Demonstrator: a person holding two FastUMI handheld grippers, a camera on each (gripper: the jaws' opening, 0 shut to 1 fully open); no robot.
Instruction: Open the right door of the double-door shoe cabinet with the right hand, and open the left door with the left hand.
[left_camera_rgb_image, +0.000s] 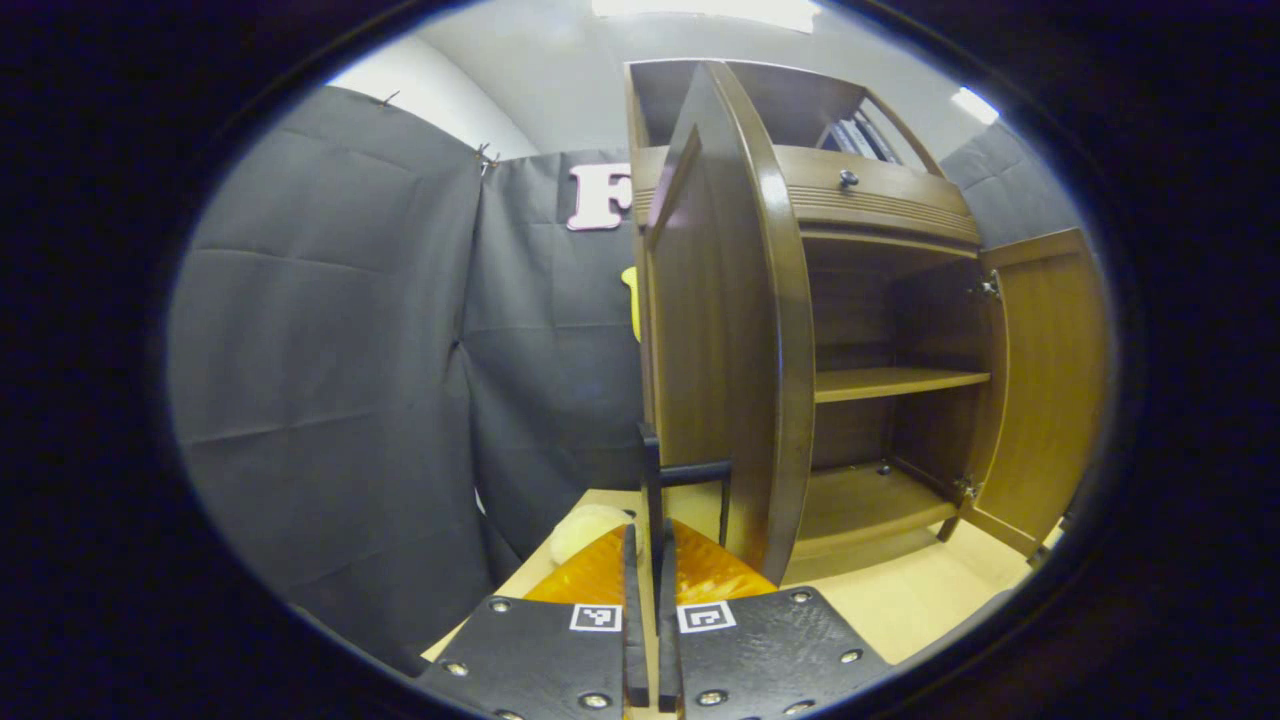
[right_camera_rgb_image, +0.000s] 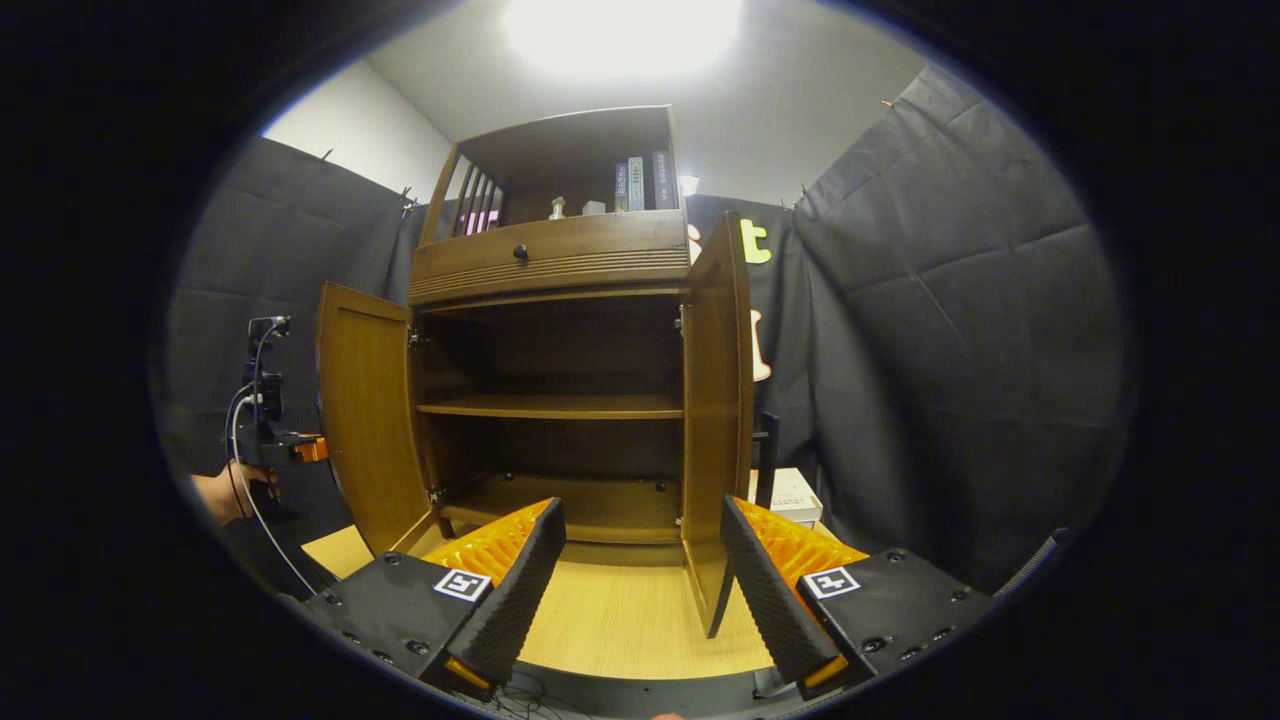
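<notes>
- The shoe cabinet (right_camera_rgb_image: 560, 270) stands in the middle of the right gripper view, on a pale wood floor (right_camera_rgb_image: 620, 620), with both lower doors swung open.
- In that view the left door (right_camera_rgb_image: 372, 420) hangs open at centre left and the right door (right_camera_rgb_image: 718, 420) stands edge-on at centre right, its lower edge between the two fingers of the right claw (right_camera_rgb_image: 640, 570).
- The right claw is spread wide, holds nothing, and touches neither door.
- Inside the cabinet, a bare shelf (right_camera_rgb_image: 555, 405) crosses the opening; above it sits a drawer with a dark knob (right_camera_rgb_image: 520, 252), and books (right_camera_rgb_image: 640, 182) stand in the top compartment.
- In the left gripper view the left door (left_camera_rgb_image: 725, 330) fills the centre, seen nearly edge-on, and the right door (left_camera_rgb_image: 1050, 380) stands open at far right.
- The left claw (left_camera_rgb_image: 648, 560) at the bottom centre of that view has its fingers drawn almost together around a thin dark bar (left_camera_rgb_image: 652, 480) that rises between them just beside the left door; whether both fingers press on it cannot be told.
- At the far left of the right gripper view, a hand (right_camera_rgb_image: 232, 495) holds the other gripper beside the left door.
- A small box (right_camera_rgb_image: 790, 495) lies on the floor behind the right door.
</notes>
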